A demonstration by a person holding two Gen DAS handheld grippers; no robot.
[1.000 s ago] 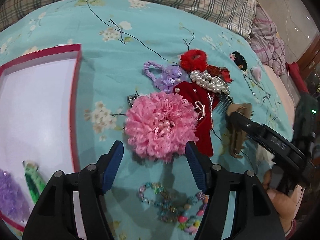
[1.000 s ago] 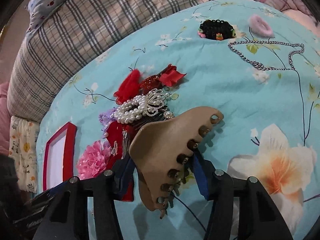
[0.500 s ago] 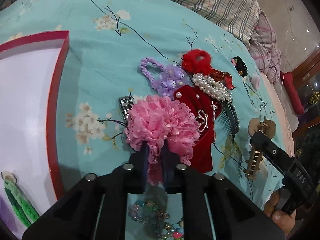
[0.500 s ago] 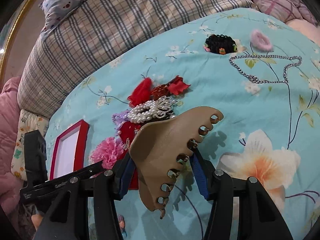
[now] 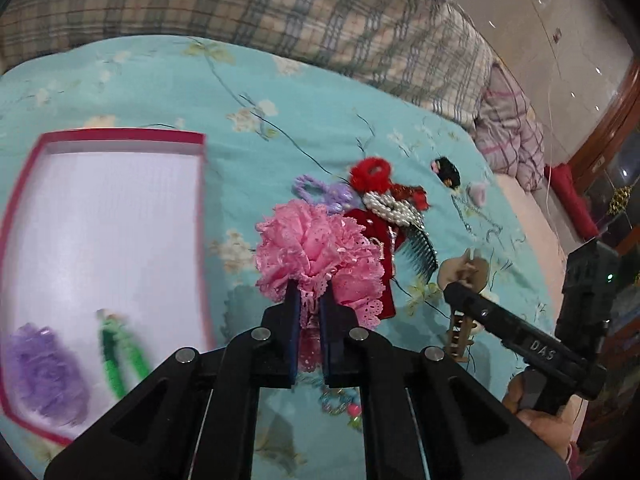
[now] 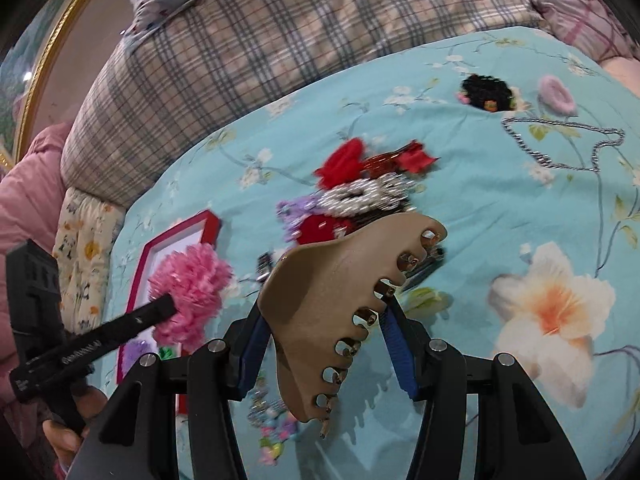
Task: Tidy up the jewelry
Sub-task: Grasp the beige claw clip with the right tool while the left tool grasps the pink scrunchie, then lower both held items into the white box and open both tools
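My left gripper (image 5: 308,296) is shut on the lower edge of a pink lace flower hair piece (image 5: 316,248), which hangs lifted above the teal bedspread. The same flower (image 6: 192,292) shows in the right wrist view, level with the red-rimmed white tray (image 6: 176,236). My right gripper (image 6: 324,316) is shut on a tan claw clip (image 6: 332,280), held above the bed. The tray (image 5: 120,136) lies to the left and holds a purple flower (image 5: 44,372) and a green braided piece (image 5: 120,356).
A pile of a red scrunchie (image 5: 370,172), pearls (image 5: 390,206), a red velvet bow (image 5: 372,224) and a black comb (image 5: 420,248) lies beyond the flower. A beaded bracelet (image 5: 340,402) lies near me. A silver chain (image 6: 560,156) and black scrunchie (image 6: 486,92) lie far right. Plaid pillows line the back.
My left gripper closed on the pink flower and lifted it off the bedspread toward the tray side. My right gripper rose with the claw clip still in it.
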